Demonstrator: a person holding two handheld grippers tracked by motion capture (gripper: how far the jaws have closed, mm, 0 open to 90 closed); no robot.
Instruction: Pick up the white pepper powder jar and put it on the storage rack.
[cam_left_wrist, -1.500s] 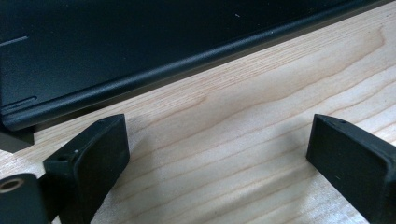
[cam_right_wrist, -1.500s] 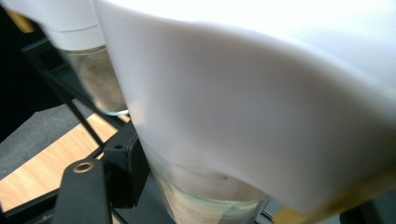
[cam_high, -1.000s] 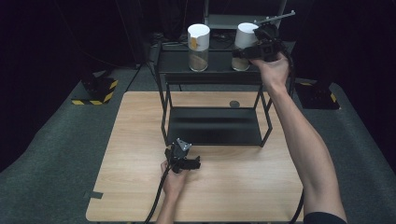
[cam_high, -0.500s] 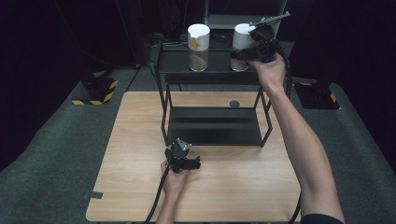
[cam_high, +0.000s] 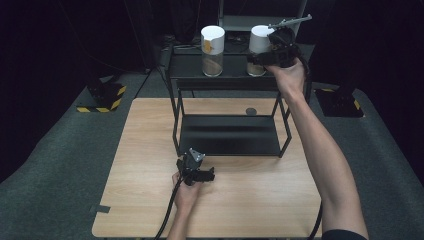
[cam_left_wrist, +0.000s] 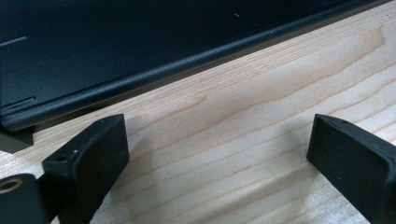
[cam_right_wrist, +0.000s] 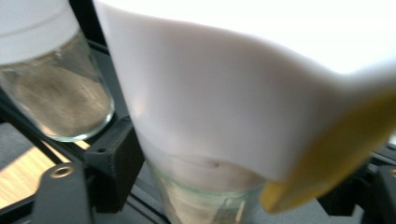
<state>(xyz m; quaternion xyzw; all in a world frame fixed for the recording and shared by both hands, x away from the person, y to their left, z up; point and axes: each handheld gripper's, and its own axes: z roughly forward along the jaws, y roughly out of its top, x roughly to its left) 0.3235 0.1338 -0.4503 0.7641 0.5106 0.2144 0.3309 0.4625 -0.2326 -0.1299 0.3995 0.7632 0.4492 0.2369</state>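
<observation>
Releasing jar (cam_high: 259, 50) atop black shelf (cam_high: 230, 65)

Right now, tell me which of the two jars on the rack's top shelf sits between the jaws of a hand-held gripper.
The right-hand jar, with the right hand-held gripper around it; the left jar stands alone.

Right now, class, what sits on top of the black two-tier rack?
The rack carries two glass jars on its top shelf, a left jar and a right jar, each wrapped in white. The right tool covers part of the right jar.
</observation>
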